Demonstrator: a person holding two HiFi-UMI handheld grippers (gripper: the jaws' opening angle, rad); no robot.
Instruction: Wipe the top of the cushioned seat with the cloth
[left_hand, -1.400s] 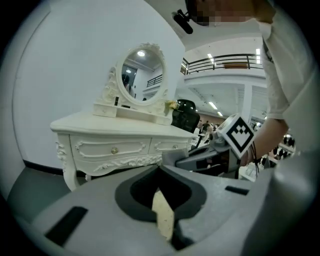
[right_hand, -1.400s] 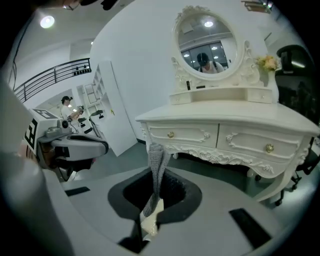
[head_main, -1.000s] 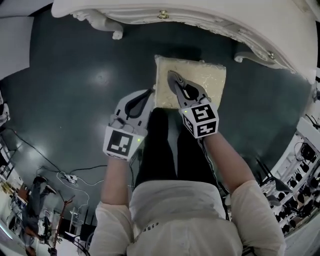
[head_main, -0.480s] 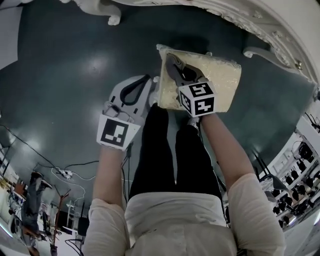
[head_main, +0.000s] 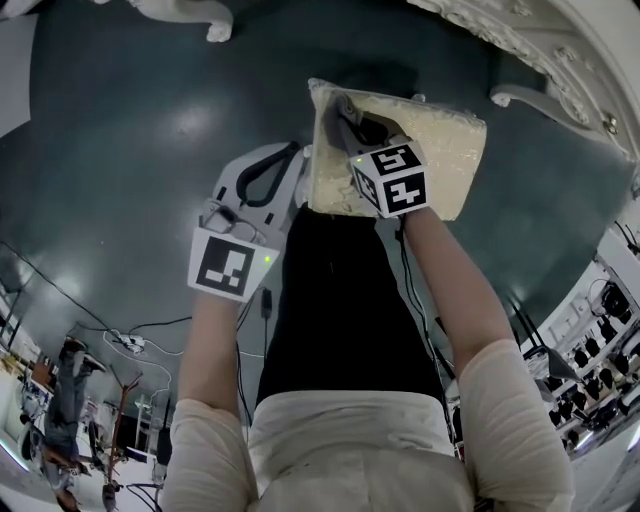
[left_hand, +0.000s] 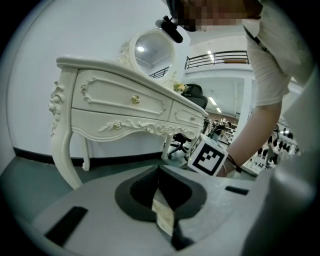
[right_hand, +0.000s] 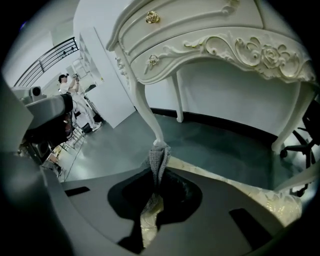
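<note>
Room: dark teal floor (head_main: 130, 120), white dressing table (right_hand: 210, 35) beyond.
Seat: I see the cushioned seat (head_main: 445, 150) just past my legs, long axis left to right.
Cloth: grey cloth (right_hand: 157, 160) bunched lengthwise along the jaws, at the seat's left end.
Right hand-held gripper (head_main: 346, 108): clamped on the cloth, over the seat.
Left hand-held gripper (head_main: 293, 152): jaws together, beside the seat's left edge.

One left gripper (head_main: 297, 153), one right gripper (right_hand: 155, 186), one cushioned seat (head_main: 442, 150), one cloth (right_hand: 158, 159), one table (right_hand: 210, 30).

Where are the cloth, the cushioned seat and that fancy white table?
cloth (right_hand: 159, 165), right gripper view, its bunched grey fold.
cushioned seat (head_main: 450, 150), head view, bare top.
white table (left_hand: 120, 97), left gripper view, drawer front.
</note>
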